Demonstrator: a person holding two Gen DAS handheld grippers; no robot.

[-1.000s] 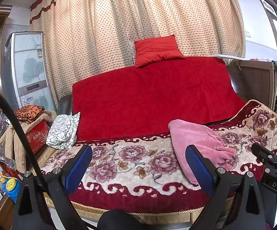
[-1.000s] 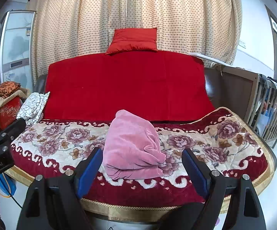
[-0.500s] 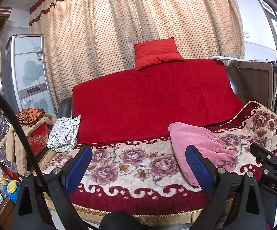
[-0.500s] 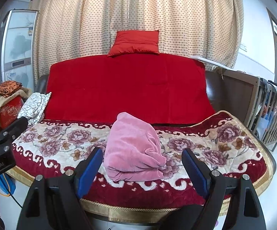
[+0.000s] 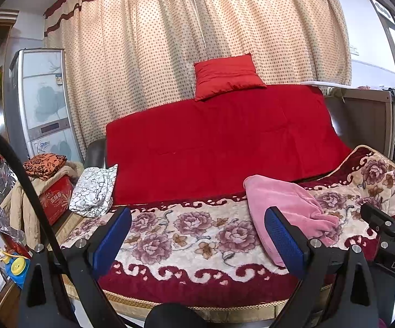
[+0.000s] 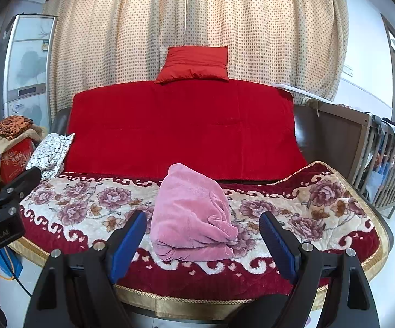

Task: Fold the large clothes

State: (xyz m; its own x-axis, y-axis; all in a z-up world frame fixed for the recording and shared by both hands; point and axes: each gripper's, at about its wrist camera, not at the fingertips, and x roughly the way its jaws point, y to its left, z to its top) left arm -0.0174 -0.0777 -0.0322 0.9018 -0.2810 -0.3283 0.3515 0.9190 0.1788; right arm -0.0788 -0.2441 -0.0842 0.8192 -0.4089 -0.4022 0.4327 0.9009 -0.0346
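A pink plush garment [image 6: 192, 216] lies folded in a bundle on the floral sofa cover [image 6: 74, 205], near the front edge. In the left wrist view the pink garment [image 5: 287, 210] lies right of centre. My right gripper [image 6: 201, 242] is open and empty, held in front of the sofa with the garment between its blue pads but farther off. My left gripper [image 5: 197, 239] is open and empty, left of the garment, over the floral cover [image 5: 183, 232]. Each gripper shows at the edge of the other's view.
A red blanket [image 6: 181, 125] drapes the sofa back with a red cushion [image 6: 194, 64] on top. A white patterned cloth [image 5: 93, 188] lies on the left armrest. A pile of clothes and a red box [image 5: 52, 191] stand at left. A wooden crib [image 6: 383, 164] is at right.
Both grippers have drawn back and lowered slightly, so the sofa sits a little higher in both views. The pink garment has not moved.
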